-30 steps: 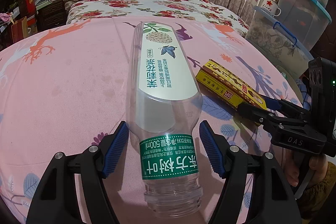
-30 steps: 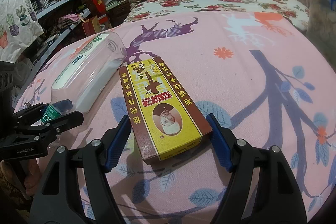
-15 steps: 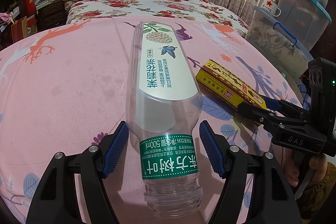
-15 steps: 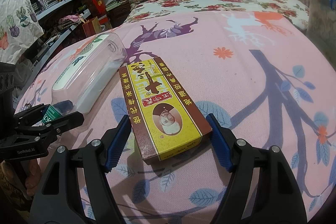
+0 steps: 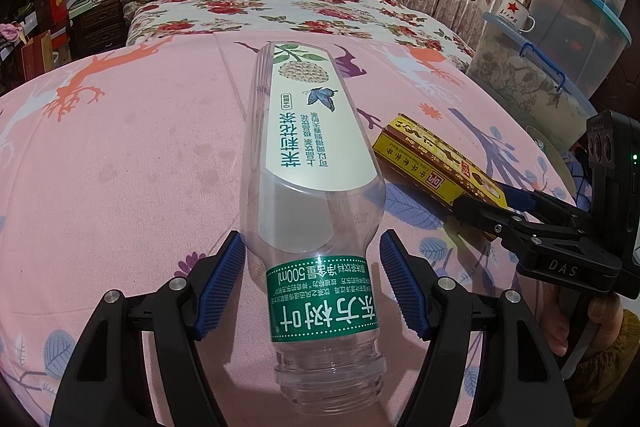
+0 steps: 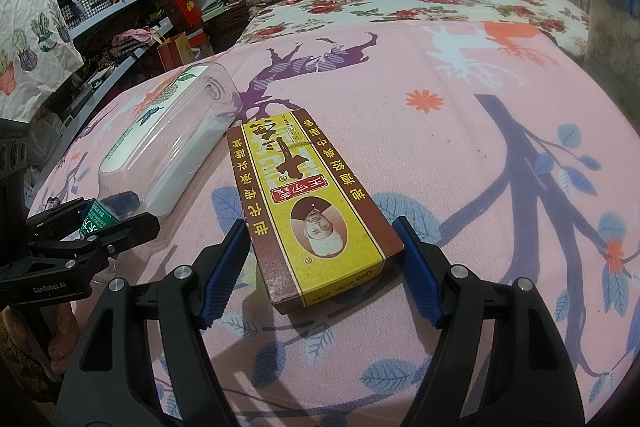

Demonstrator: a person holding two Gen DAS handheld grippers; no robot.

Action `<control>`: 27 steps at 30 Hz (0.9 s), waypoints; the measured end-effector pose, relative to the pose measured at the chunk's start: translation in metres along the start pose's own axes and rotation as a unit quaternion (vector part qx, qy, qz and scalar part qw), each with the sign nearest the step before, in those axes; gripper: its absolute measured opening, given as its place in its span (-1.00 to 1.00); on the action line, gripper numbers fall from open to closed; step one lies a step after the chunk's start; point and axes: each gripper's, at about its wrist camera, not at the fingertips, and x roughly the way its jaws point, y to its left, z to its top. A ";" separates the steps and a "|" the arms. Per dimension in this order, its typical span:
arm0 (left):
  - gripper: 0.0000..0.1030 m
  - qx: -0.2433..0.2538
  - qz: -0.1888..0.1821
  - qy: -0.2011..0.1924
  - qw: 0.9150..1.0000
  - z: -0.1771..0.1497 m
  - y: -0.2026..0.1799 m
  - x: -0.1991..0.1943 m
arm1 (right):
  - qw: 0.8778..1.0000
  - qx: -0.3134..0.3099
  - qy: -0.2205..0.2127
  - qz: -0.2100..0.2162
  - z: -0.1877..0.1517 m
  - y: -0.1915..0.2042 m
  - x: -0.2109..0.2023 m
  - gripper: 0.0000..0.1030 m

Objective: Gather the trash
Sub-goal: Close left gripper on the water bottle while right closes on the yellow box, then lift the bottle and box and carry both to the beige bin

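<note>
Pink sheet (image 5: 120,155) with tree and leaf prints, spread over a bed. On it, lying flat, an empty clear bottle (image 5: 316,163), capless mouth toward the camera, neck flanked by the left gripper (image 5: 312,283): blue pads apart, a gap visible on each side. Just beside the bottle, to its right, a yellow and brown box (image 6: 308,203), near end sitting between the spread pads of the right gripper (image 6: 320,267), not clamped, slivers of sheet showing either side.
</note>
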 end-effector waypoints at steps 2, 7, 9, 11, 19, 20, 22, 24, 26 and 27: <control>0.29 0.000 0.000 0.000 1.000 0.000 0.000 0.000 | 1.000 0.000 0.000 0.000 0.000 0.001 0.000 0.42; 0.29 0.000 0.000 0.000 1.000 0.000 0.000 0.000 | 1.000 0.001 0.000 0.001 0.000 0.000 0.000 0.42; 0.29 0.000 0.000 0.000 1.000 0.000 0.000 0.000 | 1.000 0.001 0.000 0.001 0.000 0.000 0.000 0.42; 0.29 -0.001 0.000 0.000 1.000 0.000 0.000 0.000 | 1.000 0.001 0.000 0.001 0.000 0.000 0.000 0.42; 0.13 -0.009 -0.006 -0.004 1.000 0.002 0.002 -0.002 | 1.000 0.023 -0.020 -0.001 0.000 -0.004 -0.006 0.37; 0.13 -0.014 -0.013 -0.004 1.000 0.002 0.004 -0.002 | 0.999 0.026 -0.026 -0.001 0.001 -0.005 -0.007 0.36; 0.13 -0.024 -0.027 -0.006 0.999 0.003 0.009 -0.004 | 0.999 0.034 -0.040 -0.004 0.000 -0.006 -0.012 0.36; 0.13 -0.035 -0.046 -0.010 0.998 0.004 0.013 -0.007 | 0.998 0.047 -0.042 0.007 -0.001 -0.012 -0.016 0.35; 0.13 -0.042 -0.058 -0.009 0.997 0.005 0.013 -0.009 | 0.997 0.059 -0.043 0.016 -0.002 -0.016 -0.020 0.35; 0.13 -0.048 -0.069 -0.006 0.996 0.007 0.012 -0.009 | 0.997 0.061 -0.046 0.015 -0.002 -0.019 -0.022 0.35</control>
